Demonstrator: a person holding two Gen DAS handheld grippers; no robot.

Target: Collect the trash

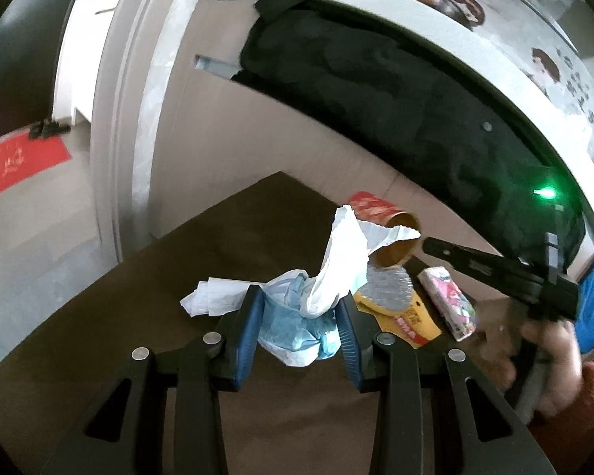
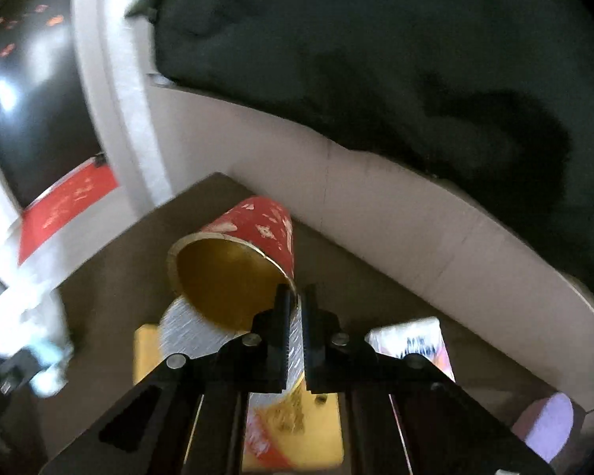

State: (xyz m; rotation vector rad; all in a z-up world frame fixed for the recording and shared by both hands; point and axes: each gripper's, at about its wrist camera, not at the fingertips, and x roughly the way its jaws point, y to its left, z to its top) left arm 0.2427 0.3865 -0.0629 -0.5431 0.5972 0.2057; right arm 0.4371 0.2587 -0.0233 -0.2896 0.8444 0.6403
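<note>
On the brown table [image 1: 217,237], my left gripper [image 1: 299,304] is shut on a crumpled wad of white and pale blue paper [image 1: 297,328], its blue pads pressing on both sides. A white strip sticks up out of the wad. The red paper cup [image 2: 257,221] with a gold inside is tilted, mouth toward the right wrist camera. My right gripper [image 2: 295,297] is shut on the near edge of its rim. In the left wrist view the right gripper [image 1: 425,245] reaches in from the right to the cup [image 1: 396,237].
Under the cup lie a silver foil disc [image 2: 186,332] and a yellow and red packet [image 2: 297,427]. A pink patterned tissue pack [image 1: 449,304] lies to the right. A pale board and a black garment [image 1: 376,91] stand behind the table. A hand [image 1: 550,356] holds the right gripper.
</note>
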